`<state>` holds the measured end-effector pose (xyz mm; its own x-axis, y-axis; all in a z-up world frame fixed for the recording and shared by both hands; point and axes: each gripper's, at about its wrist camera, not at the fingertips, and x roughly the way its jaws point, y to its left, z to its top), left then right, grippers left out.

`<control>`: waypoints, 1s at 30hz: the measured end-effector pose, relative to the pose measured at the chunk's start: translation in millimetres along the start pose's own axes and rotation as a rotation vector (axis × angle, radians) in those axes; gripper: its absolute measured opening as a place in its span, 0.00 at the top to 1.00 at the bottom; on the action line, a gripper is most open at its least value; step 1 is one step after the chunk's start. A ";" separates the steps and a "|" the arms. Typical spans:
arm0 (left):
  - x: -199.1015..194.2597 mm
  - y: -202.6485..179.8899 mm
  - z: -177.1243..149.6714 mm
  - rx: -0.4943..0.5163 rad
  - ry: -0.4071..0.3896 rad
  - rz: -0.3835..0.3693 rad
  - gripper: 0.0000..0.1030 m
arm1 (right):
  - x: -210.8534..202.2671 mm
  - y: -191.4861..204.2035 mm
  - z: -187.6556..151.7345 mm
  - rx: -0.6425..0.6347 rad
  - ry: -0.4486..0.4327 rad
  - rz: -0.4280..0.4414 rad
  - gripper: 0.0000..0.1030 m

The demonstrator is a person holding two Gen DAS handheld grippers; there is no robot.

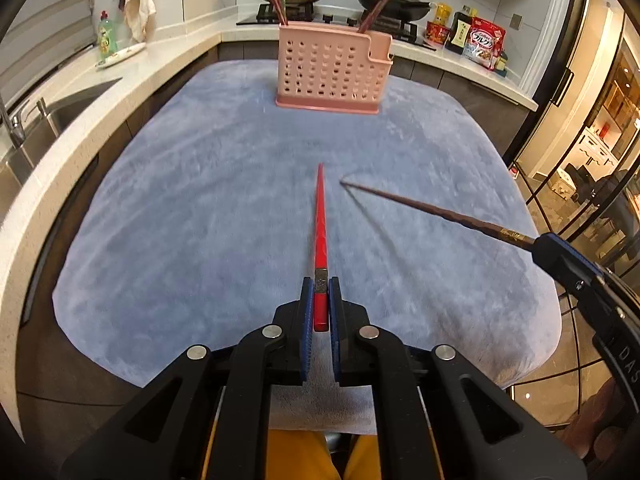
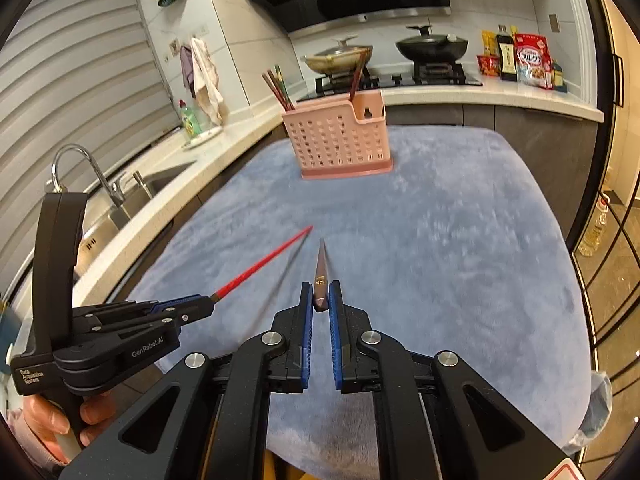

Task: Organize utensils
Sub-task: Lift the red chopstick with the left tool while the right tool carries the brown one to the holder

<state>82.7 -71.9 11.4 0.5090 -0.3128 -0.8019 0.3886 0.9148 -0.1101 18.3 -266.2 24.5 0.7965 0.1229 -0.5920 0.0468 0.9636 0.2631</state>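
My fingers (image 1: 306, 320) wear ribbed blue pads on black arms with silver rivets (image 1: 271, 331). White "GenRobot.AI" lettering (image 2: 148, 348) marks my left tool. My trousers (image 1: 296, 456) are mustard yellow.

A utensil holder (image 1: 332, 66) stands at the far end of the bench (image 1: 200, 200), chopsticks upright in it. Nearer than the holder, the left gripper (image 1: 320, 300) and right gripper (image 2: 320, 300) each carry one chopstick (image 1: 320, 216), (image 2: 321, 268), tips toward the holder. Behind the holder sits a stove (image 1: 340, 16).

cloth (image 1: 200, 200): fuzzy blue plush | holder (image 1: 328, 68): matt pink plastic | red chopstick (image 1: 320, 216): glossy
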 end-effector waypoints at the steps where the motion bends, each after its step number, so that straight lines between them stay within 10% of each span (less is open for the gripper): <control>1: -3.2 0.5 4.1 0.001 -0.009 -0.001 0.93 | -2.5 0.1 5.7 -0.002 -0.013 0.002 0.92; 30: -40.0 31.6 158.4 -0.031 -0.226 -0.022 0.93 | 18.6 -6.5 148.7 0.015 -0.209 0.075 0.93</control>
<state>196.3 -71.0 133.1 0.6614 -0.3791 -0.6472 0.3794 0.9134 -0.1474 122.5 -305.5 125.1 0.9056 0.1412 -0.4000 -0.0100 0.9499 0.3125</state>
